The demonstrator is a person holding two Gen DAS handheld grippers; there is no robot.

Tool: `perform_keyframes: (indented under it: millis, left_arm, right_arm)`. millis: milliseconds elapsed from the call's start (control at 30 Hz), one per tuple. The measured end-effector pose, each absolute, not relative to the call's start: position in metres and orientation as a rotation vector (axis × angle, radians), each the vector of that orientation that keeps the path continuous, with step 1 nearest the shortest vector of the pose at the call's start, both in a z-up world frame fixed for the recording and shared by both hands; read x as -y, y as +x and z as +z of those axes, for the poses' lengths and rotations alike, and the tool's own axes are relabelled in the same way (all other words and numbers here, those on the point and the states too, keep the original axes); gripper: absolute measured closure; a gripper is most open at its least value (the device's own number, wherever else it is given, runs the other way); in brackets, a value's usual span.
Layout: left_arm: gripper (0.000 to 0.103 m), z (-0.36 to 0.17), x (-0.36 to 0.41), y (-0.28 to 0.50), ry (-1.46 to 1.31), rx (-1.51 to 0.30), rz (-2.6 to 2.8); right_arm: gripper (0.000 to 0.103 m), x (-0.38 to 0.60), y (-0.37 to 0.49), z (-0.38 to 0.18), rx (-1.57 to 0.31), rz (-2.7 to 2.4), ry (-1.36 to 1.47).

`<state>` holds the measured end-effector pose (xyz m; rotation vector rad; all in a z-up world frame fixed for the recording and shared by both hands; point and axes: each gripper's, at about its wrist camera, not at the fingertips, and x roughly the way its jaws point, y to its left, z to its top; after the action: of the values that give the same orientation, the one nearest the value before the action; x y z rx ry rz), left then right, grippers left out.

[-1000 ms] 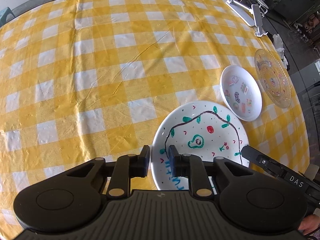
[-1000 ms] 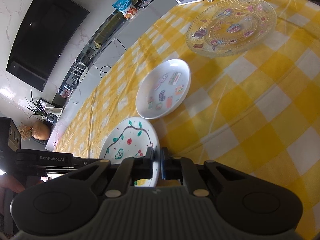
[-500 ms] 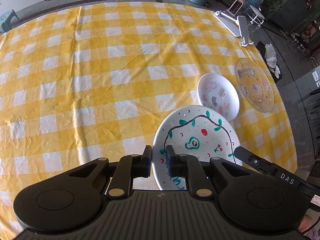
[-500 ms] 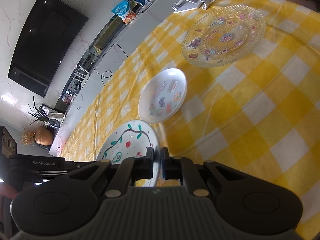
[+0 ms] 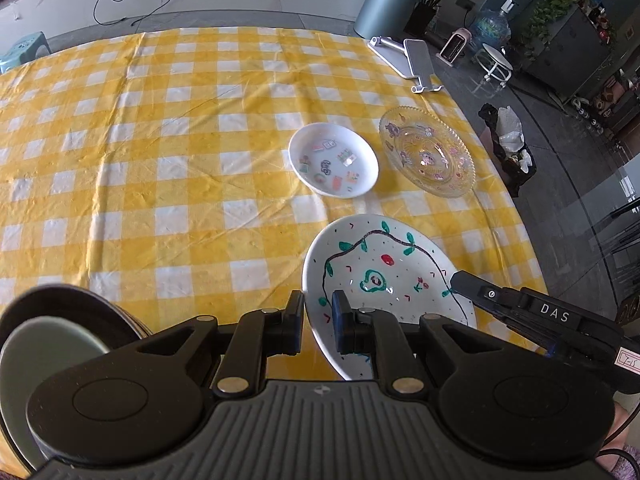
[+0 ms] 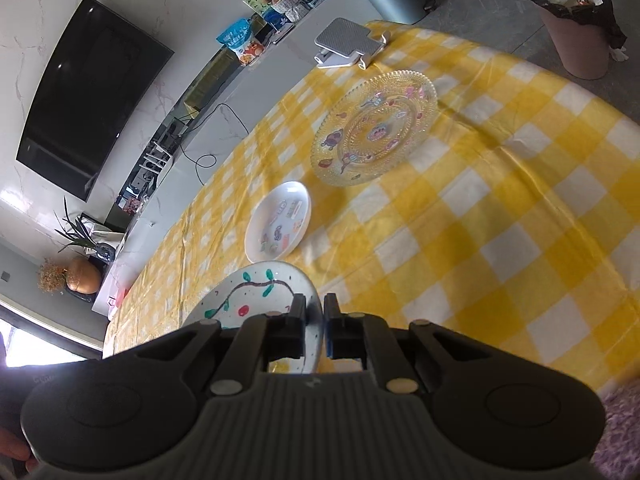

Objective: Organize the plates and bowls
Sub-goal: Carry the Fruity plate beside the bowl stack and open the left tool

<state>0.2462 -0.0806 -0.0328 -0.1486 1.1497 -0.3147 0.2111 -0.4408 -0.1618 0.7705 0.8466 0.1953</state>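
Note:
A white plate painted with a vine and an avocado point(image 5: 384, 276) is held in the air above the yellow checked tablecloth point(image 5: 160, 140). My left gripper point(image 5: 318, 312) is shut on its left rim. My right gripper point(image 6: 314, 312) is shut on its opposite rim point(image 6: 256, 292); it also shows in the left wrist view point(image 5: 520, 308). A small white bowl with stickers point(image 5: 334, 165) point(image 6: 279, 222) and a clear glass plate with cartoon prints point(image 5: 426, 151) point(image 6: 374, 128) lie on the cloth beyond.
A stack of dark dishes with a pale green bowl point(image 5: 48, 344) sits at the near left. A silver tablet stand point(image 5: 408, 60) point(image 6: 346, 42) lies at the far table edge. The table edge drops off to the right, near a bin with a bag point(image 6: 576, 20).
Both grippers have lifted the painted plate up and back from the cloth. The table now looks farther away, and the dish stack has come into view at the left.

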Motion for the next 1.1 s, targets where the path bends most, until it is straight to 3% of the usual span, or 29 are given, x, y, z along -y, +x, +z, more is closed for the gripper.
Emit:
perform_keyframes:
  millis: [367, 1100]
  left_arm:
    - [0.087, -0.075, 0.080, 0.203, -0.263, -1.123, -0.222]
    - [0.087, -0.085, 0.078, 0.188, -0.168, -1.015, -0.123]
  right_arm:
    - [0.097, 0.452, 0.195, -0.181, -0.865, 0.172, 0.738]
    - [0.096, 0.411, 0.197, -0.185, -0.848, 0.223, 0.513]
